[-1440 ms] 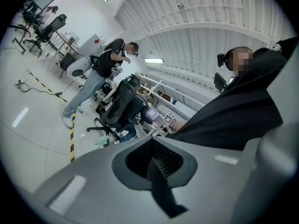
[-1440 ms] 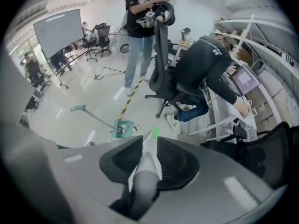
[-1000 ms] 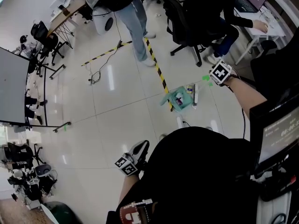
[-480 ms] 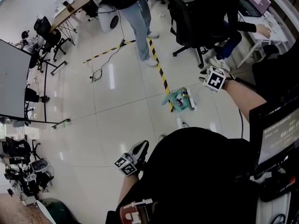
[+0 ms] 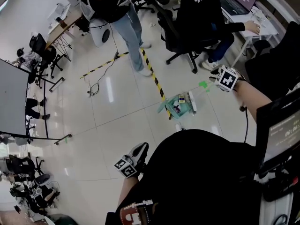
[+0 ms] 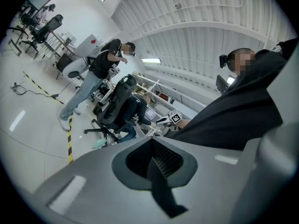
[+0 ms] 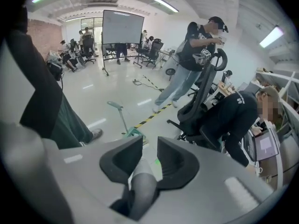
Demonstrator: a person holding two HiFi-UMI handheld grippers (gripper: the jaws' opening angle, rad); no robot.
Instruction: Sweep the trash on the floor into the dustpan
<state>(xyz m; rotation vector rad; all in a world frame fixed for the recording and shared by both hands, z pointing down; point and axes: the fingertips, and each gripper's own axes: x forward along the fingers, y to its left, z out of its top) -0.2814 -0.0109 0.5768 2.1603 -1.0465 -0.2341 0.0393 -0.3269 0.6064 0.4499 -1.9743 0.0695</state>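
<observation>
- The pale tiled floor (image 5: 117, 111) fills most of the head view, and a strip of yellow-and-black tape (image 5: 154, 76) runs across it towards the dustpan.
- The person's own black top (image 5: 201, 182) covers the lower part of that view.
- A large dark board on a wheeled stand (image 5: 11, 102) is at the far left edge.
- A standing person (image 5: 122, 18) in jeans is on the far side of the tape. Just beside them, a seated person (image 5: 201, 13) in a black office chair (image 5: 176, 32) leans over a white bench (image 5: 262, 27) with a laptop on it.
- The teal dustpan (image 5: 177, 105) sits on the floor at the near end of the tape, between the person and the seated one, with its long handle standing up.
- The broom (image 5: 191, 102) has its white head on the floor, against the dustpan's right side. Its shaft slants up to the right hand.
- The right gripper (image 5: 216, 81) points steeply down. Its jaws are part-way apart, and the pale broom shaft is clamped between them.
- The left gripper (image 5: 138, 153) is held low at the person's left side, well apart from the dustpan, and points roughly level. Its jaws are pressed together with nothing between them.
- The trash (image 5: 178, 108) is a few small dark and white bits lying inside the dustpan. What they are is too small to tell.
</observation>
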